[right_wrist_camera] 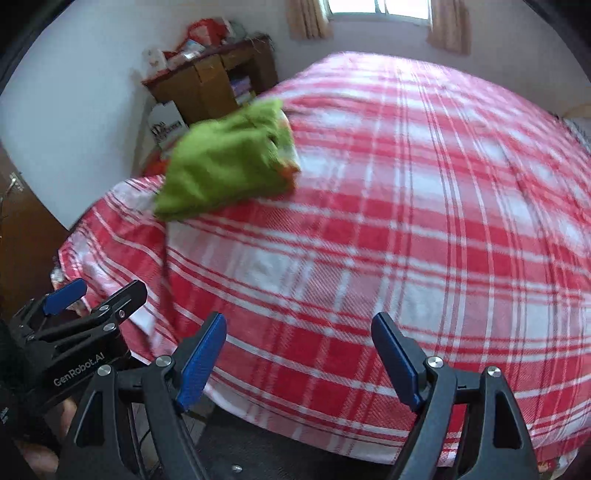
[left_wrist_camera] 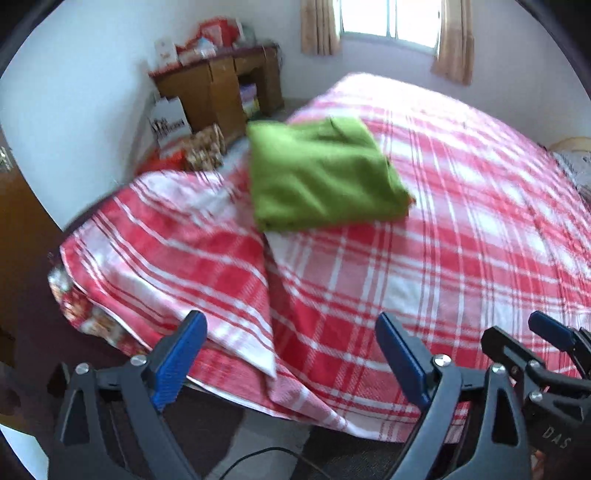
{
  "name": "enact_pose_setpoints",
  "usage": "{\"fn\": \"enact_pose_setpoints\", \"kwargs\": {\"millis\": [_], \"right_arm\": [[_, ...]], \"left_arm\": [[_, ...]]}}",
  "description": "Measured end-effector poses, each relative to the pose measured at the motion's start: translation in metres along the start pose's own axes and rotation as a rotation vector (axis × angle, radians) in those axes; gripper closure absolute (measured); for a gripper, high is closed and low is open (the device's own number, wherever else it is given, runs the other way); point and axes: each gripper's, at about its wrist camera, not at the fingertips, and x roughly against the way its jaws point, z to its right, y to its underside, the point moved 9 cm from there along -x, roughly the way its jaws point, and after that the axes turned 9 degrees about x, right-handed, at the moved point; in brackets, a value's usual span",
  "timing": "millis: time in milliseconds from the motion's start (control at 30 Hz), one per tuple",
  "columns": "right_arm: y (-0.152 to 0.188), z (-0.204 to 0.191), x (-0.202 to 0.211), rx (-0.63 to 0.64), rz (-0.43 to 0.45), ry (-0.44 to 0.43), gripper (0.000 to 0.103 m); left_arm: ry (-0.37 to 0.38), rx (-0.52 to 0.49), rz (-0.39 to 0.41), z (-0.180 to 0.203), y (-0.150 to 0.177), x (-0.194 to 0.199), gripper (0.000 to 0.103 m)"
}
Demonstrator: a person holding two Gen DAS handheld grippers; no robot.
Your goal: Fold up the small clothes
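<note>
A folded green garment (left_wrist_camera: 321, 177) lies on the red-and-white plaid bedspread (left_wrist_camera: 461, 240) near the bed's left side; the right wrist view shows the garment (right_wrist_camera: 229, 162) further left and blurred. My left gripper (left_wrist_camera: 291, 354) hangs over the bed's near edge with its blue pads wide apart and nothing between them. My right gripper (right_wrist_camera: 299, 354) is likewise open and empty above the near edge. Each gripper shows in the other's view: the right gripper (left_wrist_camera: 546, 343) at the lower right, the left gripper (right_wrist_camera: 92, 295) at the lower left. Both are well short of the garment.
A brown wooden desk (left_wrist_camera: 229, 85) with boxes and bags stands against the back wall left of the bed. A curtained window (left_wrist_camera: 388, 22) is behind the bed. A dark door (left_wrist_camera: 18, 229) is at the left. A black cable (left_wrist_camera: 266, 454) lies on the floor below.
</note>
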Motion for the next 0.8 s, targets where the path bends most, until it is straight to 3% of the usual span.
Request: {"fn": "enact_pose_setpoints", "kwargs": {"millis": [333,600,800], "right_arm": [[-0.059,-0.029,0.08,0.048,0.233,-0.013,0.022],[-0.096,-0.047,0.138,0.044,0.407,-0.021,0.022],[-0.101,-0.062,0.17,0.087,0.551,0.02,0.022]], "left_arm": [[-0.061,-0.026,0.297,-0.03,-0.06,0.066,0.0],[-0.069,0.007,0.424,-0.045,-0.075,0.104,0.0],[0.01,0.061,0.483,-0.048,-0.081,0.116,0.0]]}}
